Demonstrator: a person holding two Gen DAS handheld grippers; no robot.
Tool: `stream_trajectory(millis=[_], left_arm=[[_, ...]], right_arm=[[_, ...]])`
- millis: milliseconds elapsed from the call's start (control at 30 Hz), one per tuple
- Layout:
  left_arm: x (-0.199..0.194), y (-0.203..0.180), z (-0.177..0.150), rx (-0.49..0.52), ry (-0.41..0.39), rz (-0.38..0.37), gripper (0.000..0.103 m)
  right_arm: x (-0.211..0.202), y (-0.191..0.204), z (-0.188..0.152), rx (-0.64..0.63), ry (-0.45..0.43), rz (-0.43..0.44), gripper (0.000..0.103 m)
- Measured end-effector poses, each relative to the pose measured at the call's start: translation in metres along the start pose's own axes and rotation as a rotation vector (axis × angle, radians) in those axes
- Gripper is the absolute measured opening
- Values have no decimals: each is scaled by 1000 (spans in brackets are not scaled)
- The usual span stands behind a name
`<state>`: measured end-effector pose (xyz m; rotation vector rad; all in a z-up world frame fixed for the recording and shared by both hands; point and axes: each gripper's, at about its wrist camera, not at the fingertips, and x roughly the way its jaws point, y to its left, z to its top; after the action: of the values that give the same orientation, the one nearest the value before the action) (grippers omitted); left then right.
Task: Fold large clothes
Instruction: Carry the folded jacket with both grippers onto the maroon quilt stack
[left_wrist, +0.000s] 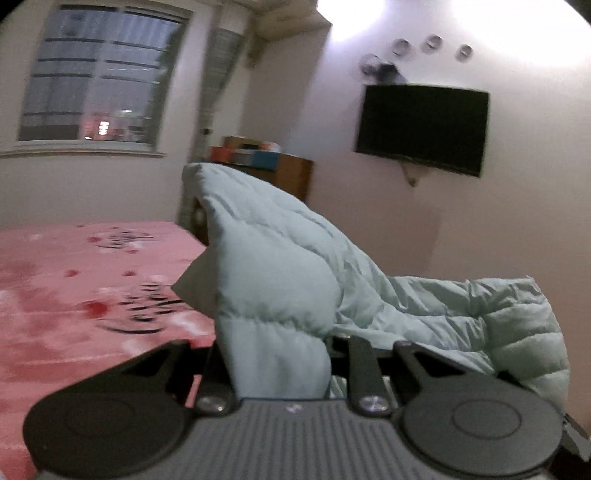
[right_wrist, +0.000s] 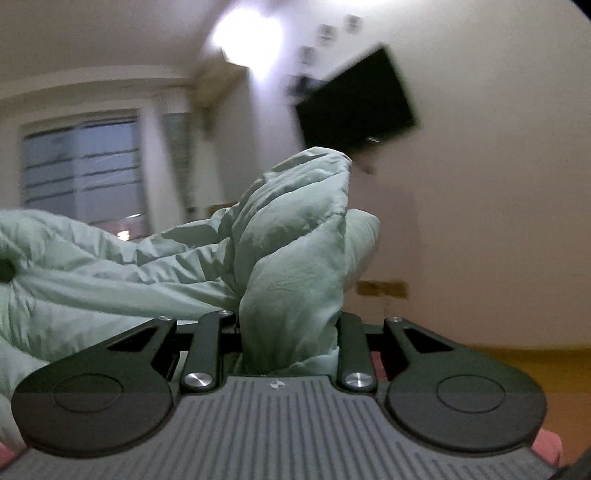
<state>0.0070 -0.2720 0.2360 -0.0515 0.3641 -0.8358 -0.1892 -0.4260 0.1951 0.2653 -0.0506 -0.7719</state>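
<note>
A pale mint-green quilted puffer jacket (left_wrist: 280, 266) is lifted above a pink bed. My left gripper (left_wrist: 275, 354) is shut on a thick fold of it, which bulges up between the jaws and hides the fingertips. From there the padded cloth drapes away to the right and sags. In the right wrist view my right gripper (right_wrist: 290, 332) is shut on another bunched part of the jacket (right_wrist: 295, 266). That bunch stands up from the jaws, and the jacket's bulk trails off to the left.
A pink bedspread (left_wrist: 74, 295) with red and black print lies low on the left. Behind stand a window (left_wrist: 99, 74), a wooden cabinet with boxes (left_wrist: 266, 158) and a wall-mounted black television (left_wrist: 421, 129). A yellowish floor (right_wrist: 517, 369) shows at the right.
</note>
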Motion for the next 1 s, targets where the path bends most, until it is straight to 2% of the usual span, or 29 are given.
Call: stream_trajectory(millis=[167, 333, 400, 433, 467, 533, 600, 667, 800, 867, 1000], left_arm=[[74, -24, -21, -10, 83, -20, 21], [127, -31, -64, -28, 179, 53, 24], [134, -28, -78, -42, 191, 73, 28], [139, -27, -81, -45, 196, 84, 33], [149, -28, -76, -47, 204, 94, 40], [152, -24, -84, -53, 221, 111, 51], [152, -21, -85, -51, 230, 125, 61], [151, -20, -81, -46, 230, 132, 70], [127, -14, -69, -3, 182, 165, 82], [107, -13, -61, 37, 145, 193, 94], [63, -15, -55, 131, 92, 226, 96]], right_arm=[[42, -42, -12, 62, 69, -119, 29], [78, -66, -36, 96, 178, -182, 34], [89, -66, -42, 67, 194, -206, 46], [93, -64, -45, 52, 202, -217, 50], [98, -64, -48, 38, 211, -229, 60], [95, -57, -54, 20, 224, -248, 70], [99, -66, -56, 31, 236, -266, 90], [102, -71, -52, 47, 238, -281, 98], [104, -76, -41, 56, 225, -326, 103], [97, -82, -41, 68, 209, -365, 103], [100, -76, -26, 70, 167, -421, 103]])
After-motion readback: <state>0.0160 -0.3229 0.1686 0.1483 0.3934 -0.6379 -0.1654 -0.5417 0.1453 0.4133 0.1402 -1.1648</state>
